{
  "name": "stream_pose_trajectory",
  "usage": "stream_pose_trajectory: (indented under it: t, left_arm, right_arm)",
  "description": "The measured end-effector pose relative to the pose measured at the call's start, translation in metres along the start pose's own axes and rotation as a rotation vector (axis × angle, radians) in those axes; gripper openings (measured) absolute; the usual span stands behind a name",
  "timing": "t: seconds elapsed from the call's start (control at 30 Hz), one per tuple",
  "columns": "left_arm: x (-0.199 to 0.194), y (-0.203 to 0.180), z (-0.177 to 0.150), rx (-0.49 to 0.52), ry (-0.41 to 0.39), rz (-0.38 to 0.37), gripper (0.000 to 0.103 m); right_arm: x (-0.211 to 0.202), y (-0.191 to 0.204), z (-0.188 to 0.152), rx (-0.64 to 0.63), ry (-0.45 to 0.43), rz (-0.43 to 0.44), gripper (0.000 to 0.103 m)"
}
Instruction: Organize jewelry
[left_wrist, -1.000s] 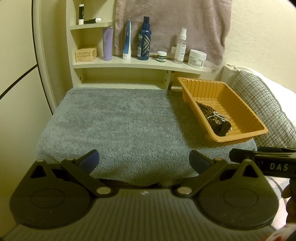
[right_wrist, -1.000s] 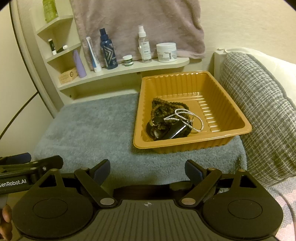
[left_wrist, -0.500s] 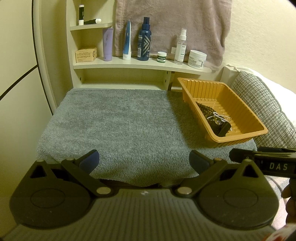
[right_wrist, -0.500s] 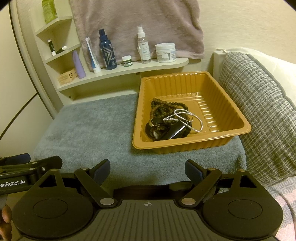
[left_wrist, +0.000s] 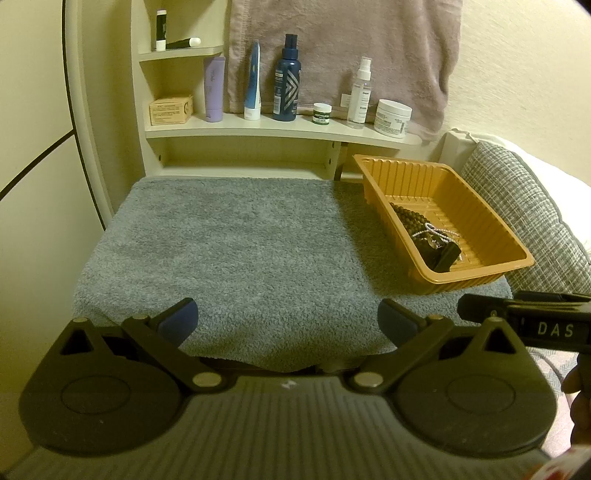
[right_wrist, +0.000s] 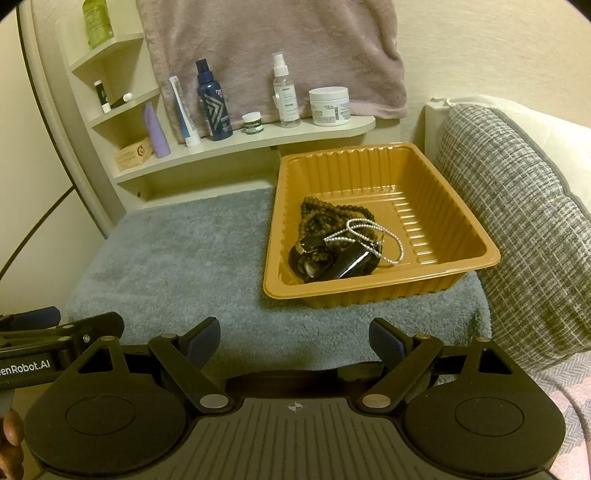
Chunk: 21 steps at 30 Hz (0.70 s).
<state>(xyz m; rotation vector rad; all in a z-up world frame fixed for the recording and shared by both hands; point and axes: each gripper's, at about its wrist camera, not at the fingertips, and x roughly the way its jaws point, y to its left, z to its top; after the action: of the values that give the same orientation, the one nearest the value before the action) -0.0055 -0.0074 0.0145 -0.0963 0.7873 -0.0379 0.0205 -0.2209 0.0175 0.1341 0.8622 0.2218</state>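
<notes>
Lay heaped in orange tray (right_wrist: 461, 206), jewelry (right_wrist: 338, 242) just ahead of wide-open, empty right gripper (right_wrist: 294, 338), nearer than equally open left gripper (left_wrist: 288, 321).

One ribbed orange plastic tray (right_wrist: 458, 258) at the grey towel's (right_wrist: 177, 258) right edge, holding one dark wooden bead strand (right_wrist: 325, 214), one thin silver bead chain (right_wrist: 369, 236), one black watch (right_wrist: 332, 262), two open grippers, left gripper (left_wrist: 288, 321), right gripper (right_wrist: 295, 336)

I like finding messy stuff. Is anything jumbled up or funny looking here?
Yes. In the orange tray, the brown bead necklace, silver bead chain and black watch lie tangled in one heap. One small tube on the upper shelf lies tipped over.
</notes>
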Motion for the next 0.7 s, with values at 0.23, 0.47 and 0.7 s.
stream_pose_trajectory:
  t: [0.23, 0.47, 0.7]
  left_arm:
    - [0.0006, -0.0010, 0.0002, 0.003, 0.000, 0.001, 0.103]
    - [0.0013, -0.0020, 0.0003, 0.005, 0.000, 0.002, 0.103]
    - [0.0023, -0.0029, -0.0002, 0.009, 0.000, 0.000, 0.103]
  right_arm:
    - [0.0001, -0.0011, 0.0012, 0.002, -0.001, 0.000, 0.087]
    - [0.0001, -0.0010, 0.0009, 0.002, -0.001, 0.000, 0.087]
    - [0.0004, -0.0011, 0.0007, 0.001, -0.002, 0.001, 0.087]
